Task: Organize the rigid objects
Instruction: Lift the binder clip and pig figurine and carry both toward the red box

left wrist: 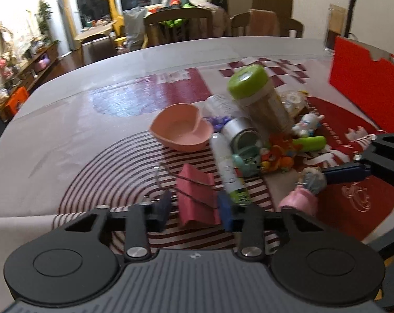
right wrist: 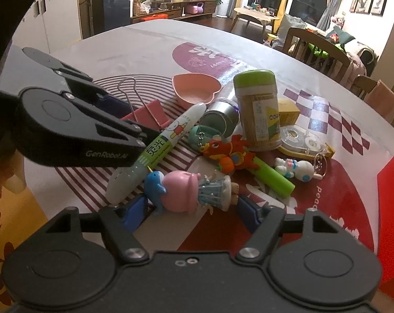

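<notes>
Dining table (left wrist: 74, 140) under a glossy patterned cloth, chairs and a living room behind.

Left gripper (left wrist: 194, 210) has its jaws narrowed around a red binder clip (left wrist: 197, 200). One pad sits against the clip's edge and the other is by its wire handles. Can't tell if they actually pinch it.

Right gripper (right wrist: 191, 208) has wider jaws straddling a pink doll figurine (right wrist: 194, 191) that lies on its side with a blue narwhal (right wrist: 155, 182) at its head end. Pads are right at both ends; a firm grip can't be confirmed.

Both sit in front of the green-lidded jar (right wrist: 259, 109), which stands upright mid-pile:
- White glue pen (right wrist: 160, 146) lies diagonally front-left of the jar, beside the clip.
- Silver tin (right wrist: 220, 120) on its side touches the jar's left.
- Pink heart-shaped bowl (right wrist: 197, 88) sits behind-left of the jar.
- Orange dragon toy (right wrist: 230, 154) and green tube (right wrist: 272, 177) lie just in front of the jar.
- White bunny keychain (right wrist: 298, 169) is front-right of it.
- Tape pack (right wrist: 301, 140) is right of the jar, yellow box (right wrist: 288, 112) behind that.
- Red box (left wrist: 363, 83) stands well right of the jar.
</notes>
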Available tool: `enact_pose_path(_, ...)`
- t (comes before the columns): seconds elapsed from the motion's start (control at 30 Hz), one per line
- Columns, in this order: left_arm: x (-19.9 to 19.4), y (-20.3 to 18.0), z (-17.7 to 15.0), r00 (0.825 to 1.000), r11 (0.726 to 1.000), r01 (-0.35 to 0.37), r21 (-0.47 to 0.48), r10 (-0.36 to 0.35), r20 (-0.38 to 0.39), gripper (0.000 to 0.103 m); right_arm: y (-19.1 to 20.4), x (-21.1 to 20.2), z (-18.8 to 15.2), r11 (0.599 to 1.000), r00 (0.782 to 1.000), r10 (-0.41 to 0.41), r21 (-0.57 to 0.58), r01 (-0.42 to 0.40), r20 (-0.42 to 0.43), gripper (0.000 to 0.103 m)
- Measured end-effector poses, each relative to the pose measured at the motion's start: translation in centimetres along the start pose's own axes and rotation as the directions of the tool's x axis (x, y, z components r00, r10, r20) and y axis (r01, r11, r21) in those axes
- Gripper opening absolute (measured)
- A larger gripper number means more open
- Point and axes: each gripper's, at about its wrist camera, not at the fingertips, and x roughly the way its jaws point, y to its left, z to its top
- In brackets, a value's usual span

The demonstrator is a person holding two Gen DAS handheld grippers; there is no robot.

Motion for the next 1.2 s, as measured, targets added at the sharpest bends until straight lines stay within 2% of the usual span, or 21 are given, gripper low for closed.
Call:
enact_pose_path(0.3, -0.5, 0.7, -0.2, 1.000, 1.000, 0.021, -0.023, -0.021, 0.005, 0.033, 0.1, -0.9, -0.1, 0.999, 0.999, -0.030, 0.031, 0.029, 0.015, 0.070)
enact_pose_path(0.33, -0.6, 0.8, -0.3, 1.000, 0.999, 0.023, -0.029, -0.023, 0.005, 0.033, 0.1, -1.0, -0.2, 0.999, 0.999, -0.034, 0.035, 0.034, 0.015, 0.068)
enact_pose_path(0.7, -3.3, 3.1, -1.9, 0.999, 0.992, 0.043, -0.115, -0.042, 0.013, 0.033, 0.7, -3.0, -0.9, 0.992, 0.996, -0.081, 0.095, 0.079, 0.023, 0.068)
enact_pose_path(1.0, -7.2, 3.9, -2.3, 0.994, 0.987, 0.099, -0.123, -0.094, 0.050, 0.033, 1.5, -7.4, -0.8, 0.977, 0.989, -0.131, 0.176, 0.118, 0.068, 0.068)
enact_pose_path(1.2, -10.2, 3.5, -1.5, 0.984, 0.984, 0.158, -0.085, -0.149, 0.098, 0.033, 1.7, -11.9, -0.3, 0.962, 0.977, -0.184, 0.224, 0.157, 0.105, 0.068)
